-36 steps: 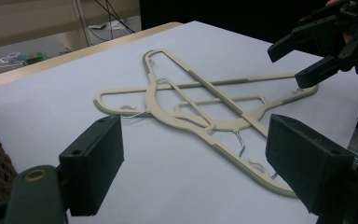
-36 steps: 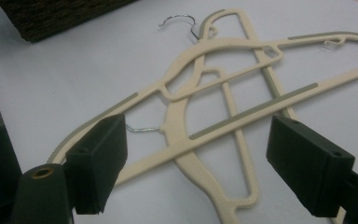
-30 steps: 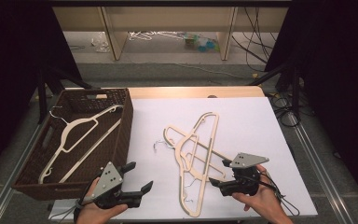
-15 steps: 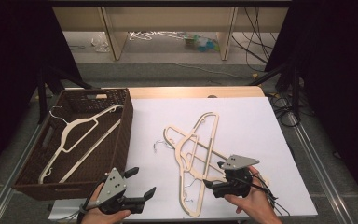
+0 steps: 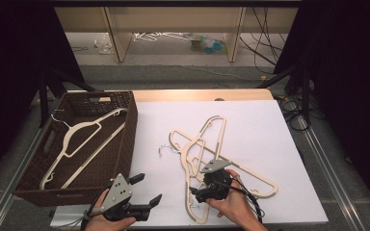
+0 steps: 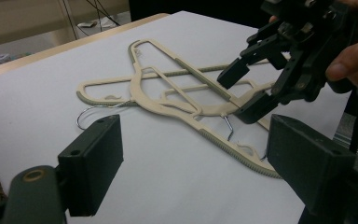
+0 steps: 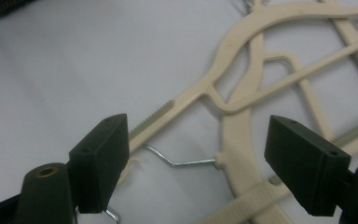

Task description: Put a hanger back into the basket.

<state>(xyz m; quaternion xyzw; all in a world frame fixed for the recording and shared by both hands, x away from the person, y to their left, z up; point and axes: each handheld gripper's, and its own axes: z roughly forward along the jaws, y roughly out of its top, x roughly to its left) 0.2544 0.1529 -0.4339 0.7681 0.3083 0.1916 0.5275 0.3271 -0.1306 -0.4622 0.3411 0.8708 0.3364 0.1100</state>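
I'm lowering my right gripper (image 5: pixel 197 191), jaws spread, over the hanger pile (image 5: pixel 207 151) mid-table, right of the basket (image 5: pixel 125 144). Left gripper (image 5: pixel 147 190) is idling spread at the near edge. Next, I think: straddle one arm, then pinch.

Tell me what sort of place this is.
Probably a lab recording setup: a white-covered table between black curtains, cables on the floor, and hangers beside a wicker basket.
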